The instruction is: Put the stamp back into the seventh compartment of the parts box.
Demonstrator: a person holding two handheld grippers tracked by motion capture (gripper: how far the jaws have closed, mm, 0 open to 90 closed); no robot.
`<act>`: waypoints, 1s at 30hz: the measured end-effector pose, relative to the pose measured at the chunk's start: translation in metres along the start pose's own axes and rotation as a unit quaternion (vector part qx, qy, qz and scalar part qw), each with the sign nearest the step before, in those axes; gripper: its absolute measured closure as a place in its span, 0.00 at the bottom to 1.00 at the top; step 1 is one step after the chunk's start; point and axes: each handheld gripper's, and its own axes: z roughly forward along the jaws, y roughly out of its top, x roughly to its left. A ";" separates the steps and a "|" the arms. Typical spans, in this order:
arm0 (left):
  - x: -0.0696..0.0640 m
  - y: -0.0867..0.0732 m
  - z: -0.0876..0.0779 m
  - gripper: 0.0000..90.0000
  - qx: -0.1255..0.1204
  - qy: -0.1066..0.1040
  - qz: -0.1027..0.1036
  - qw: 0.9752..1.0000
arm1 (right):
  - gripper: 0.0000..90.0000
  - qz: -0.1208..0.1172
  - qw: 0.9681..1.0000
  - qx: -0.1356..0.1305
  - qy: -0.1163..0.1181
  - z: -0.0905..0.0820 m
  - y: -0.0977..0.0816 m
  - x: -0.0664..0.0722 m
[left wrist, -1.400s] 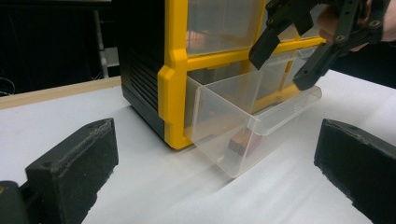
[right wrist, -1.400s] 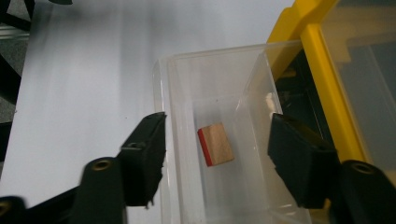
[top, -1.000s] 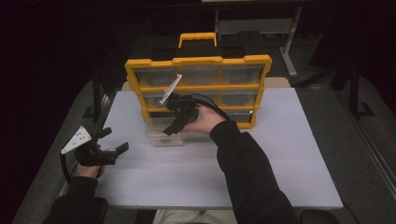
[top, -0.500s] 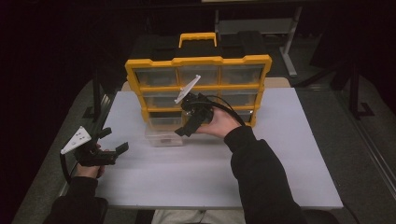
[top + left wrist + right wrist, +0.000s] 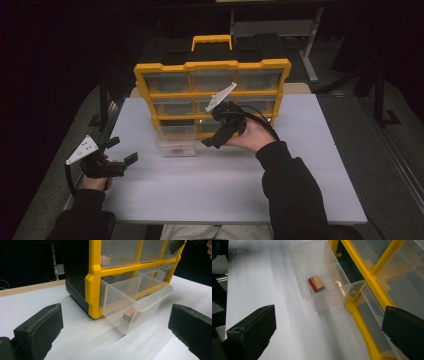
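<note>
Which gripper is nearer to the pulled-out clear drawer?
The right gripper: it hovers just beside the clear drawer, open. The left gripper rests farther away near the table's left edge, also open.

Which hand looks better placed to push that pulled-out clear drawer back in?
Probably the right gripper: open, beside the drawer holding the wooden block. The left gripper sits farther off.

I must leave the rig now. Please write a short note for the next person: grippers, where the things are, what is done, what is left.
Left gripper: open, empty, low at the table's left side.
Right gripper: jaws have just opened wide, empty, in front of the organizer.
Bottom-left drawer: pulled out, clear.
Wooden block: lies inside that drawer, red on one side.
Done: block is in the drawer.
Left, probably: push the drawer shut.
</note>
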 end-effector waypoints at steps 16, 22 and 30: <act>0.000 0.000 0.000 0.00 0.000 0.000 -0.002 1.000 | 0.00 0.016 1.000 -0.005 -0.013 -0.010 -0.024 -0.005; 0.000 0.000 0.001 0.00 0.001 0.000 0.000 1.000 | 0.00 0.029 0.999 -0.010 -0.016 -0.014 -0.037 -0.007; 0.000 0.000 0.002 0.00 0.006 -0.002 0.004 1.000 | 0.00 0.035 0.999 -0.009 -0.026 -0.020 -0.060 -0.005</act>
